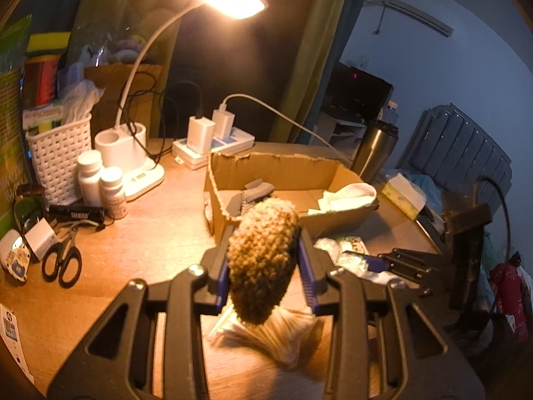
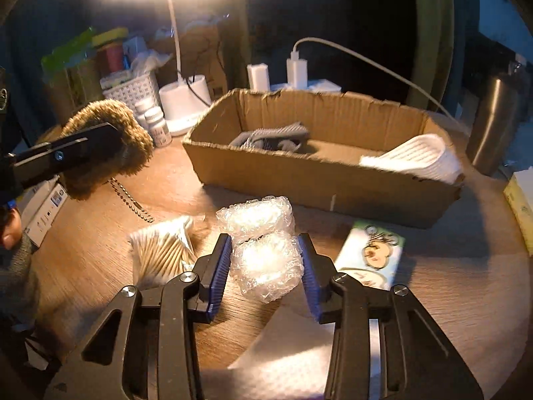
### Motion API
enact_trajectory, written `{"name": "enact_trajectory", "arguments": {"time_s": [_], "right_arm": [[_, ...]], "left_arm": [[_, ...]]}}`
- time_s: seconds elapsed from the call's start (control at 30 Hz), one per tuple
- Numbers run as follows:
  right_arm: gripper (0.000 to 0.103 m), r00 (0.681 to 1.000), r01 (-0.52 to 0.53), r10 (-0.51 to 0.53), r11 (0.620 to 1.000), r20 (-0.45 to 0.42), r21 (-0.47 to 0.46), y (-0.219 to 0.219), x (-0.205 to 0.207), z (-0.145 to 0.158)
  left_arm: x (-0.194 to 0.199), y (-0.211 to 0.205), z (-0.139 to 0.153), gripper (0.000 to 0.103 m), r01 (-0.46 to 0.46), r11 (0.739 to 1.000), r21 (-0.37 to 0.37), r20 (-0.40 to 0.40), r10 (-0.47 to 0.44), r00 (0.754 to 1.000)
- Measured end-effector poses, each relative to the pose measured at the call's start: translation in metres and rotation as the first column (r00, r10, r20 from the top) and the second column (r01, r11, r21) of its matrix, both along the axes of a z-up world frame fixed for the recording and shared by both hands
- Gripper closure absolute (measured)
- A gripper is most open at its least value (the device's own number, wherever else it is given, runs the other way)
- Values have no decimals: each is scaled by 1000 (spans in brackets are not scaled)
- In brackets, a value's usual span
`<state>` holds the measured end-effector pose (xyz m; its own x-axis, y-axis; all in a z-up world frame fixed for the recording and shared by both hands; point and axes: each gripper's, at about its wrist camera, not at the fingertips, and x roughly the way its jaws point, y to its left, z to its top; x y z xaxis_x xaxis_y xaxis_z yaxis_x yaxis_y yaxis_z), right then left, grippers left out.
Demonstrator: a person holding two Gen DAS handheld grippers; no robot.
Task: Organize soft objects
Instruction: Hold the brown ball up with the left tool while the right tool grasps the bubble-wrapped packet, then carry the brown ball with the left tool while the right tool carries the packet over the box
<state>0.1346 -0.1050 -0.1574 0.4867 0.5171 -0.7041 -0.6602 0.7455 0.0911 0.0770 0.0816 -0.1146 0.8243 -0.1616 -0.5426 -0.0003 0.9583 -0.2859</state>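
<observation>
The left tongs [image 1: 263, 260] clamped the fuzzy brown pouch [image 1: 263, 256] clear of the bench [image 1: 133, 233], and the right tongs [image 2: 266, 263] pinched the bubble-wrap wad [image 2: 265, 266], both bound for the cardboard box [image 2: 333, 180] just ahead.

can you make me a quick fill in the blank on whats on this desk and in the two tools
1. The left tool is shut on a brown ____ soft object.
2. The right tool has a wad of ____ wrap between its fingers.
3. A white sock and a grey sock lie inside the ____ box.
4. The black scissors lie ____ the box, on the desk.

Missing words: fuzzy; bubble; cardboard; outside
</observation>
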Motion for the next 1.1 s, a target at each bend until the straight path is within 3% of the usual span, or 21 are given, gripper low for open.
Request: {"name": "enact_trajectory", "arguments": {"time_s": [0.6,1.1], "right_arm": [[61,985,64,-81,992,153,112,-54,5,68],[61,973,116,-139,984,185,133,-75,32,80]], "left_arm": [[18,-35,41,67,40,997,71,85,-46,995],[42,-47,52,67,40,995,93,112,-50,992]]}}
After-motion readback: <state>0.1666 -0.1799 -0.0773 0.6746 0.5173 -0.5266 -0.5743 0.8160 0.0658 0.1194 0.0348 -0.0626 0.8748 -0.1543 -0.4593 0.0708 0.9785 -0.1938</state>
